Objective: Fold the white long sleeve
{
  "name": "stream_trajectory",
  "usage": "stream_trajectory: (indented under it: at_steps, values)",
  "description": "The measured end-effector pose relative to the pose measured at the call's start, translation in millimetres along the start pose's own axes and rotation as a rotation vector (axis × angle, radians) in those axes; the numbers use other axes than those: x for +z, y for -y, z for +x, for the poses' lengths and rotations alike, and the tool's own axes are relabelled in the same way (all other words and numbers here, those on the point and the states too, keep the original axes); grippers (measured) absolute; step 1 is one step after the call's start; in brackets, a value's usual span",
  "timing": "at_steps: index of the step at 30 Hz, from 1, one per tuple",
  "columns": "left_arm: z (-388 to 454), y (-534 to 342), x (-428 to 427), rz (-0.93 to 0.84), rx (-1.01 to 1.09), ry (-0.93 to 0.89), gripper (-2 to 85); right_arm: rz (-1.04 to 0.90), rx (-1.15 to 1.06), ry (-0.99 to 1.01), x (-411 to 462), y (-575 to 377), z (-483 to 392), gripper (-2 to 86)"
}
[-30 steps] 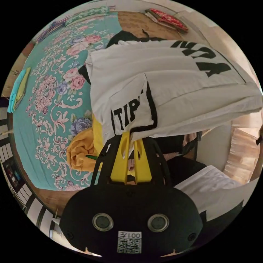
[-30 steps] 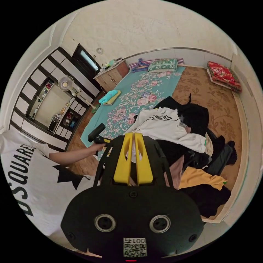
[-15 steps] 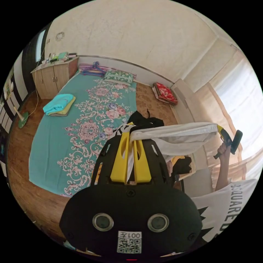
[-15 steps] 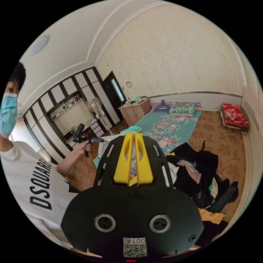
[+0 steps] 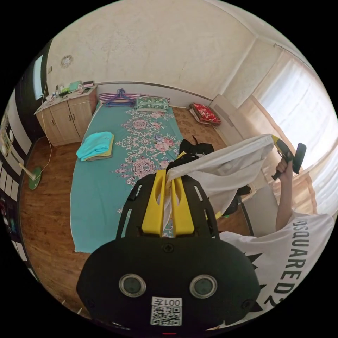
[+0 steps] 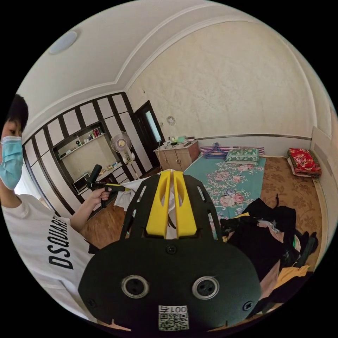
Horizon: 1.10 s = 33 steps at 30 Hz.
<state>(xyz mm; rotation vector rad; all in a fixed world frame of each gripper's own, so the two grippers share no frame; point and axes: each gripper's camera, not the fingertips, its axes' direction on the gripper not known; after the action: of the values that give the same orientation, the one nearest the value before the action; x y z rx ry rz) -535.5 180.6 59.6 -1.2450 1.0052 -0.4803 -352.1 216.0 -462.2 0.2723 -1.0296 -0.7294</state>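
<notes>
Fingers [image 5: 155, 204] of your left gripper [image 5: 168, 176] clamped on white long sleeve [image 5: 225, 169] | right gripper [image 6: 171, 174] pinching its other end | garment stretched above teal mat [image 5: 102, 176].

A white long sleeve [image 5: 225, 169], a teal mat [image 5: 105, 169] with pink flowers, yellow jaws.

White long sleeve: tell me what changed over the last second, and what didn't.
The white long sleeve was lifted from above the clothes pile and now hangs stretched in the air between both raised hand-held grippers. The left hand-held gripper and right hand-held gripper stayed clamped on it; the pile stayed on the floor.
</notes>
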Motion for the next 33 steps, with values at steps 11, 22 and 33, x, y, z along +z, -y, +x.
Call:
stream_trajectory:
  at_steps: [11, 22, 33]
  values:
    - [-108.6, -103.7, -74.7, -0.119, -0.065, -0.021, -1.5, -0.061, 0.010, 0.225, 146.1, -10.3, -40.6, 0.2]
    - [-229.1, 5.2, -121.7, -0.165, -0.095, 0.121, -1.4, -0.162, 0.079, 0.260, 397.1, 46.3, 78.0, -0.2]
    - [-291.5, 157.3, -261.6, 0.078, 0.155, 0.290, -1.4, 0.008, -0.081, 0.158, 480.5, 148.3, 66.0, -0.1]
